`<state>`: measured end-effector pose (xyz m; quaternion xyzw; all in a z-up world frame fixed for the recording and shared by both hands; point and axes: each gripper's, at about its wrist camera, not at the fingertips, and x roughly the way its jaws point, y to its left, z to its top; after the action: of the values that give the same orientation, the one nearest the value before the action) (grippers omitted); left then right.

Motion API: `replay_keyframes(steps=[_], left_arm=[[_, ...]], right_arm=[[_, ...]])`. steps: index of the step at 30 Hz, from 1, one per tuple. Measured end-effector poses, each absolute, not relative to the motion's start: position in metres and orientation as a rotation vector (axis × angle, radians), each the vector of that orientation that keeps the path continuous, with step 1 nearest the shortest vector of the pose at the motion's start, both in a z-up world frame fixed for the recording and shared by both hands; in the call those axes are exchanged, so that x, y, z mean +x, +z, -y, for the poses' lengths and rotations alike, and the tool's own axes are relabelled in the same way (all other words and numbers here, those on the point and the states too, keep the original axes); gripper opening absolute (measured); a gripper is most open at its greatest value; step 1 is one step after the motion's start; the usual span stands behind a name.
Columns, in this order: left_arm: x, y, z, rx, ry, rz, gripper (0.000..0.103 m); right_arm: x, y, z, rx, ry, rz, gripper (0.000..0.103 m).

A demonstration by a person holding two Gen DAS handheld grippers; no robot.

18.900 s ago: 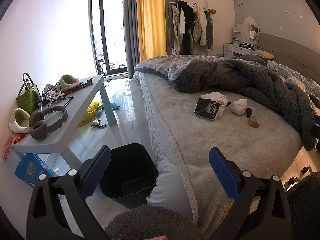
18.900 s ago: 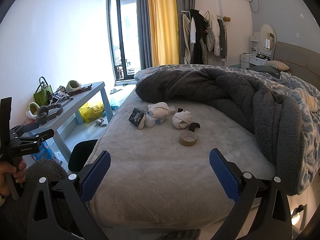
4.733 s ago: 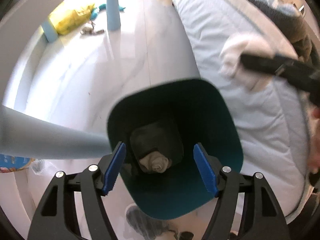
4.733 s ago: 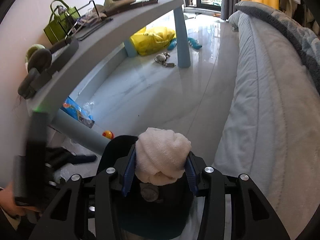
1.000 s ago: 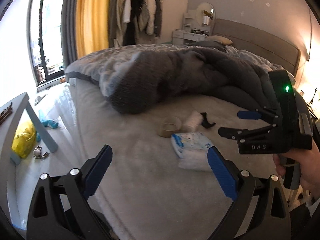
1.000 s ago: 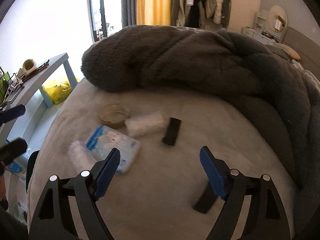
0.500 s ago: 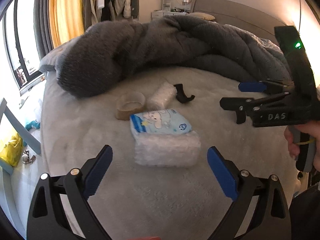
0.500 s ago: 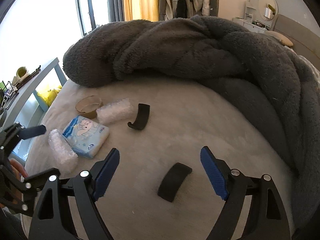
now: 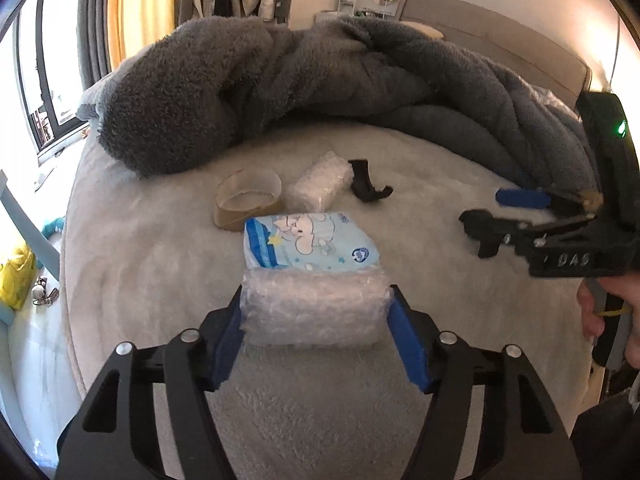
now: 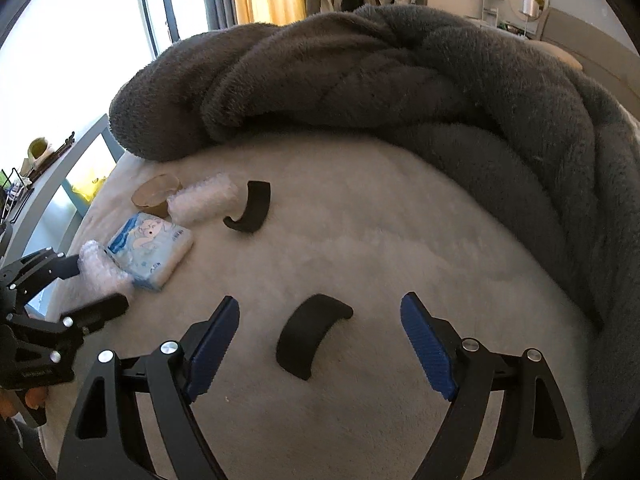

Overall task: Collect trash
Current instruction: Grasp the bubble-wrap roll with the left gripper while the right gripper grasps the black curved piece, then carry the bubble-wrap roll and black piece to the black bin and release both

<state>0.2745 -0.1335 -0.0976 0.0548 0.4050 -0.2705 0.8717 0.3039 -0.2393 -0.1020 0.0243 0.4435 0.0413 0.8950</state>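
Bubble-wrap made up the nearer roll [image 9: 315, 309], which lay on the pale fleece bed cover [image 9: 160, 264] just in front of a blue tissue pack [image 9: 310, 242]. We found the left gripper [image 9: 316, 342] closed in on that roll, a blue pad against each end, though we could not tell how firmly it was pressed. We judged the roll light, soft and springy, likely to crush or slip; a hold across its ends or middle seemed sound.

The right gripper [image 10: 320, 344] stood wide apart and empty above a curved black plastic piece [image 10: 310, 334], which we judged stiff and light, best pinched across its width.

We counted two bubble-wrap rolls, the second [image 9: 320, 186] farther back, two curved black pieces [image 10: 250, 208], one tissue pack and one brown tape ring [image 9: 248, 204].
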Motion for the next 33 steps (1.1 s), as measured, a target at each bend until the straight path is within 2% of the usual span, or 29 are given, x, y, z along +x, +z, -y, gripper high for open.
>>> replay_keyframes(steps=[9, 13, 14, 15, 33], left_arm=[[0.271, -0.08, 0.122, 0.048, -0.564, -0.787, 0.069], [0.269, -0.073, 0.116, 0.034, -0.56, -0.766, 0.069], [0.269, -0.072, 0.115, 0.032, -0.558, -0.764, 0.069], [0.267, -0.071, 0.113, 0.031, -0.555, -0.761, 0.069], [0.268, -0.058, 0.058, -0.013, -0.452, -0.74, 0.069]], right_arm=[[0.308, -0.113, 0.238, 0.05, 0.093, -0.966, 0.041], [0.309, -0.111, 0.237, 0.052, 0.089, -0.96, 0.036], [0.31, -0.111, 0.237, 0.051, 0.086, -0.958, 0.032], [0.31, -0.109, 0.237, 0.054, 0.086, -0.953, 0.021], [0.325, -0.085, 0.191, 0.031, 0.132, -0.897, 0.021]])
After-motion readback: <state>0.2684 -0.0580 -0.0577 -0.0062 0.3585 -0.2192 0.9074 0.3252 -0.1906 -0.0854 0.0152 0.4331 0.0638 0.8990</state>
